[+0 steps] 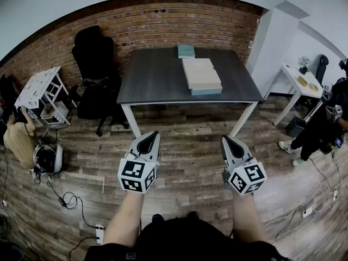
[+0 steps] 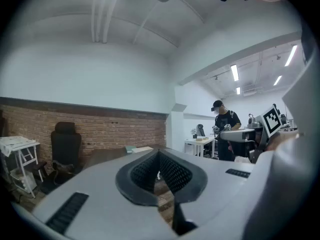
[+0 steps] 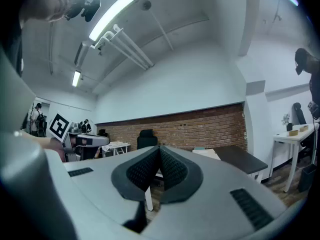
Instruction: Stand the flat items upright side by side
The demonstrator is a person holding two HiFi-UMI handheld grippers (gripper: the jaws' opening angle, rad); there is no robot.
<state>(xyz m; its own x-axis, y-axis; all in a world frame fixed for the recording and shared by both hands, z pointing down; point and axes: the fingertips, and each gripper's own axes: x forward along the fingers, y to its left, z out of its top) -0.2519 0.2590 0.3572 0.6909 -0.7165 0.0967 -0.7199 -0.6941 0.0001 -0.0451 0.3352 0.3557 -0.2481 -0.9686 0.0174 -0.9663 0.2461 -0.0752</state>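
Flat books lie on the dark table (image 1: 157,80) ahead: a large beige stack (image 1: 201,74) with a teal book (image 1: 206,91) at its bottom, and a small teal book (image 1: 186,51) behind it near the brick wall. My left gripper (image 1: 148,140) and right gripper (image 1: 229,142) are held over the wooden floor, well short of the table, both shut with nothing between the jaws. In the left gripper view the left gripper (image 2: 159,160) has its pads pressed together; the right gripper (image 3: 159,156) looks the same in the right gripper view. The table (image 3: 245,159) shows beyond it.
A black office chair (image 1: 95,64) stands left of the table. A white rack (image 1: 41,94) is at far left, cables (image 1: 68,200) trail on the floor. A small white table (image 1: 302,86) and a person (image 1: 323,124) stand at right.
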